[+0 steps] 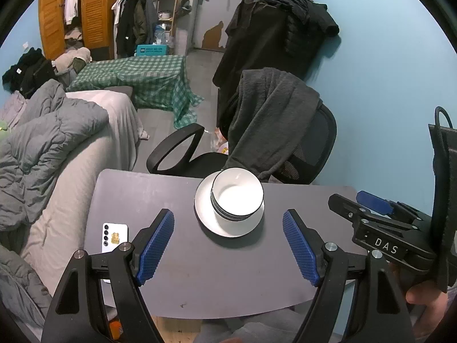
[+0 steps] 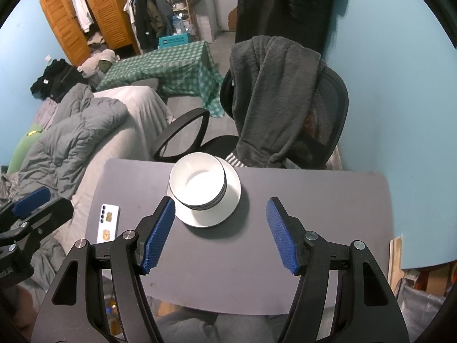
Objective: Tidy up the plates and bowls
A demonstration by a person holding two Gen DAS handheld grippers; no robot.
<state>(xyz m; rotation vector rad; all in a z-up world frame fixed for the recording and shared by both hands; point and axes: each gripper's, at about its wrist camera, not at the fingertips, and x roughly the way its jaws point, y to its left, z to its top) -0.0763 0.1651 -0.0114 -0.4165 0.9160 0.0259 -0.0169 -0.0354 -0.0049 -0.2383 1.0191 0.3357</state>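
Blue ribbed pads line both pairs of tongs, and both stand wide apart with nothing between them. The left gripper [image 1: 228, 245] hangs above the near part of the grey table [image 1: 177, 280], its fingers clear of everything. The right gripper [image 2: 220, 235] hangs likewise over the near middle of the tabletop, jaws spread and holding nothing; in the left wrist view it also shows at the right edge, a hand [image 1: 425, 297] under its black body.

On the table's near left side lies a white phone [image 1: 114, 237], back up, beside the left gripper's left finger. Farther in, toward the far edge and a little right of the middle, sits a white plate [image 1: 205, 214]. On the plate stands a stack of white bowls [image 1: 237, 197] with dark rims, nested upright, the top one empty. How many bowls are in the stack cannot be told. The stack sits toward the plate's far side, so more bare plate shows on its near side.

Beyond the table stands a black office chair [image 1: 322, 140] with a dark grey fleece garment [image 1: 274, 114] draped over its back. To the left runs a bed with a rumpled grey duvet [image 1: 48, 148]. Farther off are a green checked cloth [image 1: 148, 77], a wooden wardrobe [image 1: 94, 8] and hanging coats against the blue wall [image 1: 385, 71].
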